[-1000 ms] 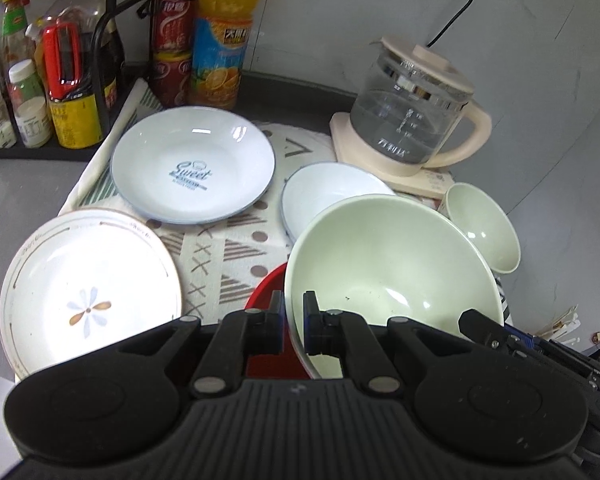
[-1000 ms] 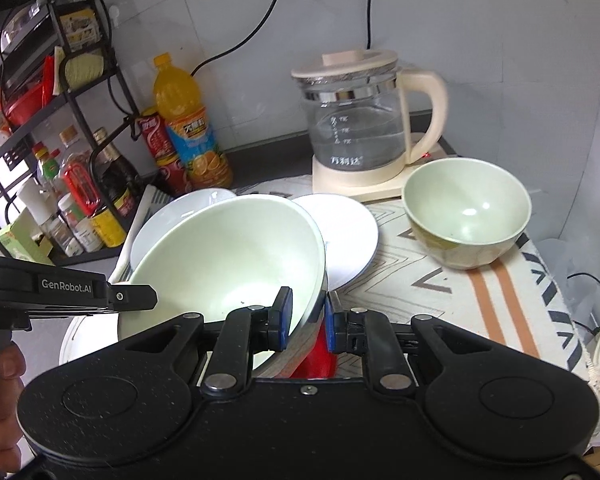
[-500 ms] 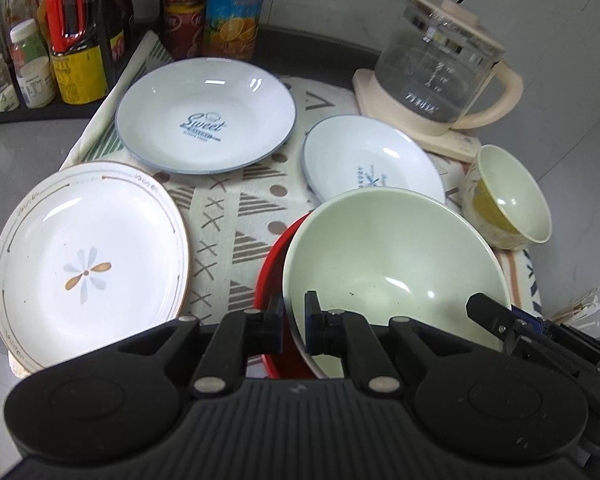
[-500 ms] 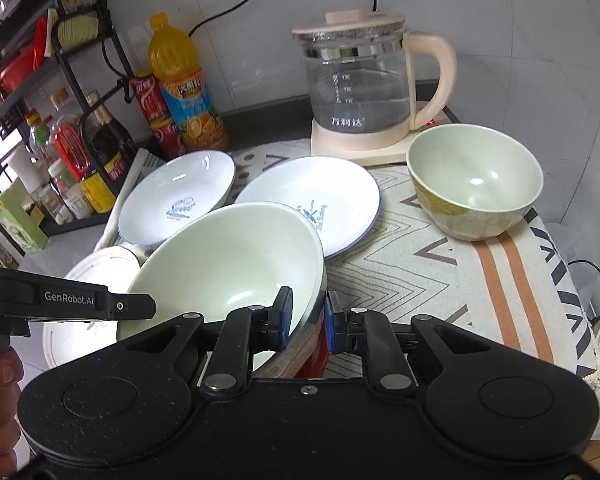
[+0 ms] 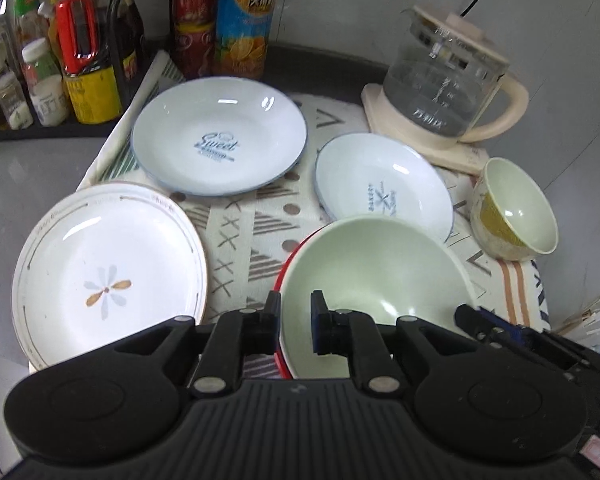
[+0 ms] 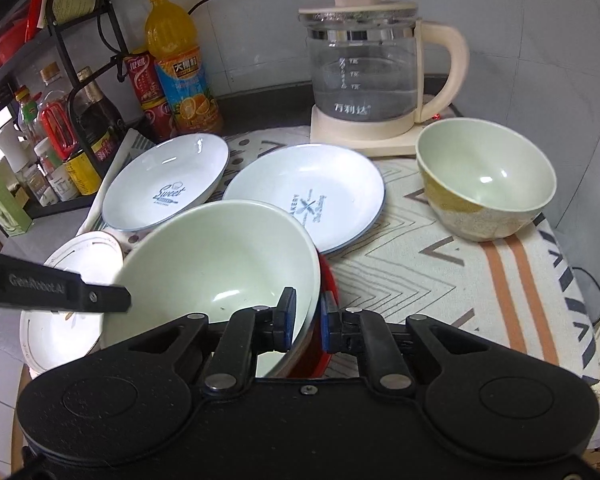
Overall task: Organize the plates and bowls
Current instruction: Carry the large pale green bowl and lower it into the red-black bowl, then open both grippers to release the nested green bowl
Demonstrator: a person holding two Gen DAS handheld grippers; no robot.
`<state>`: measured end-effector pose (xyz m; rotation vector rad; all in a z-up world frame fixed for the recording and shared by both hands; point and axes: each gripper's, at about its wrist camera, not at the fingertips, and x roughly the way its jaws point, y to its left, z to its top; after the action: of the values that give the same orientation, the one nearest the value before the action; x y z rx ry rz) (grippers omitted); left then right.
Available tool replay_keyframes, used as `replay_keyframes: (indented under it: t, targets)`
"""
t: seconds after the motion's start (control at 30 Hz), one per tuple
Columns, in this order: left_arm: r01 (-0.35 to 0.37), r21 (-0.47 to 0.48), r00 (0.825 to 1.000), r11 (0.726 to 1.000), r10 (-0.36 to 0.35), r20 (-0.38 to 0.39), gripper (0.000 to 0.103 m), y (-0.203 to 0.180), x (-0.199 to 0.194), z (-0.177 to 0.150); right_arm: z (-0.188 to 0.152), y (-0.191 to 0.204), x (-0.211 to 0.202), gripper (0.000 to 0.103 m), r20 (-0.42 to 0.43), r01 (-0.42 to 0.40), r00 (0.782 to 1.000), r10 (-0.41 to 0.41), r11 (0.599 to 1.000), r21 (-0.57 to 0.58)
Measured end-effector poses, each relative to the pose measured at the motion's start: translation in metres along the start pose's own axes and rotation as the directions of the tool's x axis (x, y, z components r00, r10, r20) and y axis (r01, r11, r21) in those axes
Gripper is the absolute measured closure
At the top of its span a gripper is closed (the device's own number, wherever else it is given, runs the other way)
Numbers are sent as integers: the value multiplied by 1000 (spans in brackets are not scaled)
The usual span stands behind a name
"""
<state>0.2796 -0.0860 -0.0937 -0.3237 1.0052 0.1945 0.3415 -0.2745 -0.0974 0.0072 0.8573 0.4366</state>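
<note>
your left gripper [image 5: 295, 322] and right gripper [image 6: 308, 325] each have their fingers pinching the rim of the green bowl [image 6: 216, 268] nested in the red bowl [image 5: 281, 354].

- Patterned cloth [image 6: 440, 280], covering the table, beige with grey zigzags and orange stripes.
- "Sweet" plate [image 5: 220, 136], upper centre of the left view, on the cloth.
- Smaller blue-rimmed plate [image 5: 380, 184], to its right.
- Flower plate [image 5: 104, 268], at left, overhanging the cloth edge.
- Small green bowl [image 6: 486, 184], at right.
- Glass kettle [image 6: 364, 80] on its base, upper right.
</note>
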Motion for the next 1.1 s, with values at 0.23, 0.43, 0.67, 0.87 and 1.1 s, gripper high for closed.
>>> replay_keyframes:
  t: [0.23, 0.43, 0.67, 0.87, 1.1]
  targets:
    - [-13, 4, 1000, 1000, 13, 14, 69, -3, -7, 4, 2, 0, 2, 90, -12, 2, 1000, -2, 1000, 13]
    - [-29, 17, 999, 999, 28, 39, 42, -10, -11, 7, 6, -4, -15, 64, 23, -30, 999, 29, 998, 50]
    - [-6, 31, 999, 1000, 5, 47, 30, -27, -10, 8, 4, -18, -34, 41, 70, -15, 998, 8, 995, 95]
    - [21, 75, 999, 997, -24, 41, 24, -47, -4, 9, 1, -38, -47, 21, 110, 24, 993, -41, 988, 149]
    - [70, 122, 996, 990, -77, 46, 24, -73, 5, 18, -3, -63, -54, 13, 133, 77, 985, -107, 974, 215]
